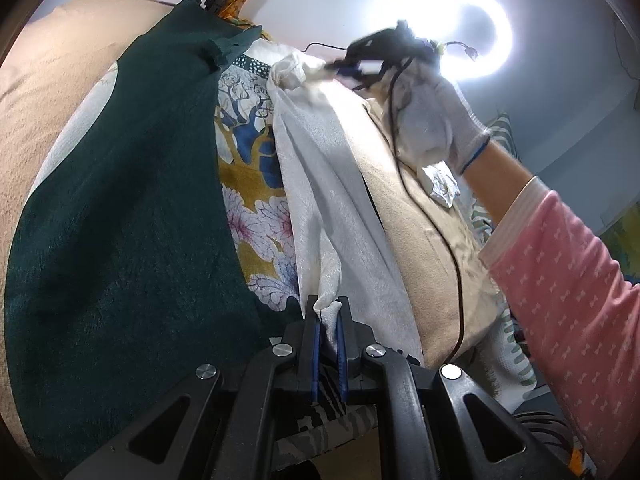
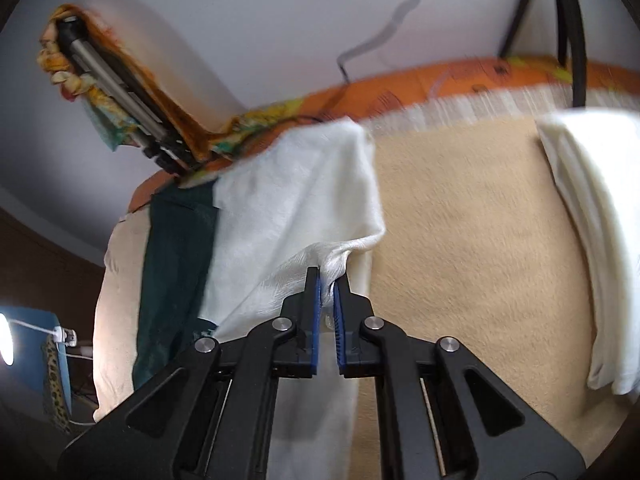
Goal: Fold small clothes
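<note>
White garment (image 1: 320, 208), one, pinched by two grippers: left gripper (image 1: 329, 312), right gripper (image 2: 327, 280).

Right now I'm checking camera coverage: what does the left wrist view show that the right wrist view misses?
Only the left wrist view shows the bright ring light, the white-gloved hand and the floral printed fabric. Only the right wrist view shows the folded white cloth. Both show the crinkled white garment, pinched by the left tool and the right tool, and the dark green cloth.

White wall (image 2: 280, 20), glaring ring light (image 1: 476, 28), beige blanket (image 2: 472, 248)
</note>
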`<state>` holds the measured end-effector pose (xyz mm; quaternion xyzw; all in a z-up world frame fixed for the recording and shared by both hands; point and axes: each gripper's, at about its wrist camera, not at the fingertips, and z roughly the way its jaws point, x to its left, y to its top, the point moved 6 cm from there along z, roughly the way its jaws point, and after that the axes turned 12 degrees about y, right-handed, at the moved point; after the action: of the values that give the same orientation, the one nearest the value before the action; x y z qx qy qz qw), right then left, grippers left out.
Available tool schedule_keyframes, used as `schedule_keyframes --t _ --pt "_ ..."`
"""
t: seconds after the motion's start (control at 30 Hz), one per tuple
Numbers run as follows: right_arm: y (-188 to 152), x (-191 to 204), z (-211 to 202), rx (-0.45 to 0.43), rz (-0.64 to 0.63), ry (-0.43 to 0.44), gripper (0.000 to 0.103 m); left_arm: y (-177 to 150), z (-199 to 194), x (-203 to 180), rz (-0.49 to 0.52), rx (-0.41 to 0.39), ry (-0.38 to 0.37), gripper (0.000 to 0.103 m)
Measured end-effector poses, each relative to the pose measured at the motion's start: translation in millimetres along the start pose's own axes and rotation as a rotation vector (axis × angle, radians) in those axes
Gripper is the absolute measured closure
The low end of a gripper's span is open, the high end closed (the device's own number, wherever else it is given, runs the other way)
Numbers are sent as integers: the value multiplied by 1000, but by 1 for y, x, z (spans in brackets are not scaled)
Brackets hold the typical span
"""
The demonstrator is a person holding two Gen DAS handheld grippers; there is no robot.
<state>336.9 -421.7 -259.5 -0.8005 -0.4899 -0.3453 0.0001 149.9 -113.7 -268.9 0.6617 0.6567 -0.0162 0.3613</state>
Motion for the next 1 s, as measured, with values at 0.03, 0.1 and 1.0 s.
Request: schedule_keyframes --t 0.03,0.1,1.0 --pt "6 12 -4 -2 -26 -5 96 0 0 1 -7 2 -6 99" --pt "17 33 -6 5 -68 -14 96 0 0 3 -15 6 -15 99" --pt "-69 62 41 206 -130 -29 61 1 -5 11 -40 15 -31 99"
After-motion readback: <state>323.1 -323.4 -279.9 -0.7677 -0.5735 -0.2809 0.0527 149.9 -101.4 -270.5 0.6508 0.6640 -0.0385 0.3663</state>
